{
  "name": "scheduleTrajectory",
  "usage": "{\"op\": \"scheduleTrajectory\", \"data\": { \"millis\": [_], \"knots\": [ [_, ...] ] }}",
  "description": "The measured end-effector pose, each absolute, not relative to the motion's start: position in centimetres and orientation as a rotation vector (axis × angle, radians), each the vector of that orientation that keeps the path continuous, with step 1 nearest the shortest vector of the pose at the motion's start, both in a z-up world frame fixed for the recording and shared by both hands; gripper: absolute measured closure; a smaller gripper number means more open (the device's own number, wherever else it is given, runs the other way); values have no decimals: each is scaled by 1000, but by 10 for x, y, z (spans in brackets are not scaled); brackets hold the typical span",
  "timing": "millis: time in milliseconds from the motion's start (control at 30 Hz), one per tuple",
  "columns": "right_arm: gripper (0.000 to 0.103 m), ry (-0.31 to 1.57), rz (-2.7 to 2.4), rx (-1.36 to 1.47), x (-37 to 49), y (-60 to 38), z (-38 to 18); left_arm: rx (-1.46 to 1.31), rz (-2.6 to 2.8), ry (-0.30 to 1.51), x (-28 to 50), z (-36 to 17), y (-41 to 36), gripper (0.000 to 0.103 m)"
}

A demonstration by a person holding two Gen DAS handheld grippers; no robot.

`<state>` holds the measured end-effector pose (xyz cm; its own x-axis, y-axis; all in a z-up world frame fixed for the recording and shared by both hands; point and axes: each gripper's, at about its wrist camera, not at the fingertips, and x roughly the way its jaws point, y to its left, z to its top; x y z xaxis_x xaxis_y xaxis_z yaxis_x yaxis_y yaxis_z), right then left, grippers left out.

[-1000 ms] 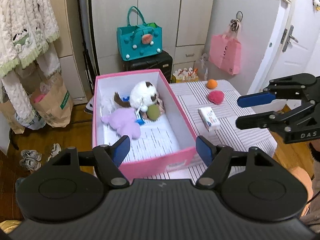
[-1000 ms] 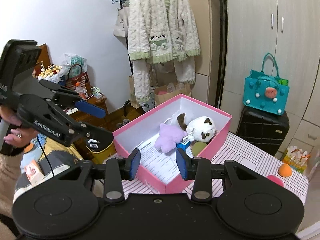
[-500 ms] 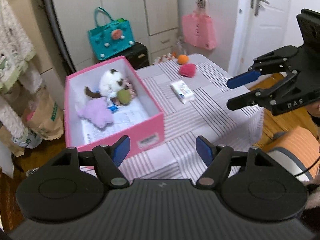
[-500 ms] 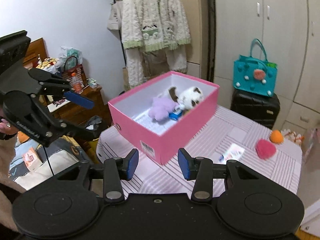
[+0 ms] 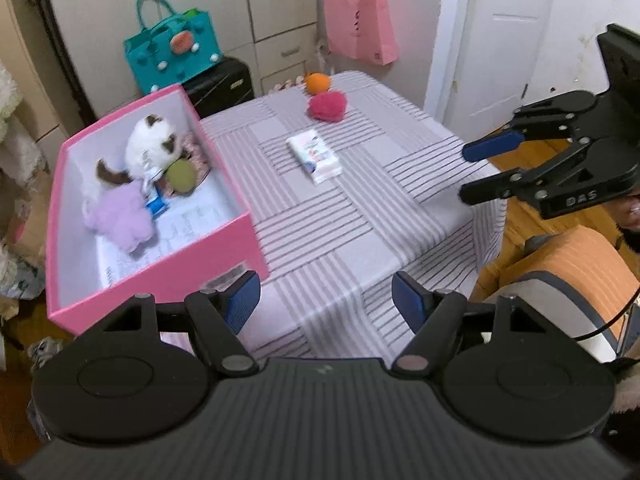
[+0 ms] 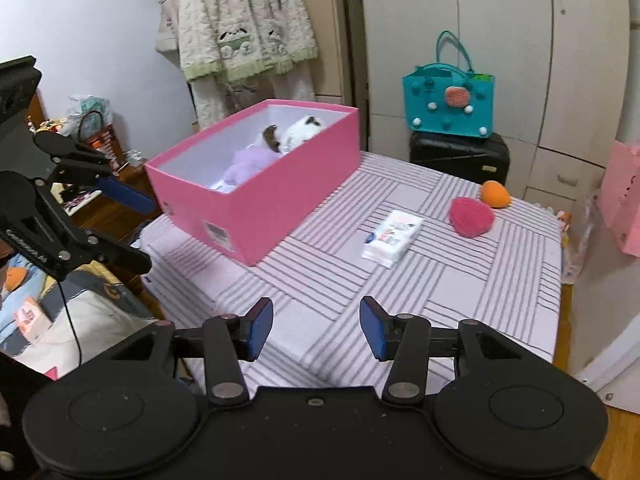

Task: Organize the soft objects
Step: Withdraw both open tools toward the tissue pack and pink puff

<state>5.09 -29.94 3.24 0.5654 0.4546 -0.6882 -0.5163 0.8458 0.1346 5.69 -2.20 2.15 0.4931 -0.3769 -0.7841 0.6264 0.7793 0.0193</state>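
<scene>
The right gripper (image 6: 316, 328) hangs above the near edge of the table (image 6: 500, 280) with its jaws spread and nothing between them; the left gripper (image 5: 325, 300) is likewise parted and empty, held just off the near corner of the pink box (image 5: 168, 268). Three soft things lie loose on the striped cloth, all ahead of the right gripper and a little to its right: a tissue pack (image 6: 393, 238) nearest, then a pink pom-pom (image 6: 471, 217), then an orange ball (image 6: 495, 195) just beside it at the far edge. The pack's long axis runs diagonally, away and to the right (so the jaws would probably have to turn to close across its short side). The right gripper looks the nearer to it. The box holds a white plush cat (image 5: 154, 148), a purple plush (image 5: 122, 216), a green ball (image 5: 180, 176) and a small blue item I cannot identify.
</scene>
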Motion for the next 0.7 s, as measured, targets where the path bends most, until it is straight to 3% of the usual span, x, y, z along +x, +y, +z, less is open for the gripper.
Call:
{"op": "scheduleTrajectory", "data": {
  "millis": [333, 700],
  "knots": [
    [41, 710, 532, -115, 57, -310, 0, 265, -648, 673, 67, 4, -48, 31],
    [38, 642, 483, -63, 77, -330, -22, 158, -663, 654, 102, -24, -78, 31]
  ]
}}
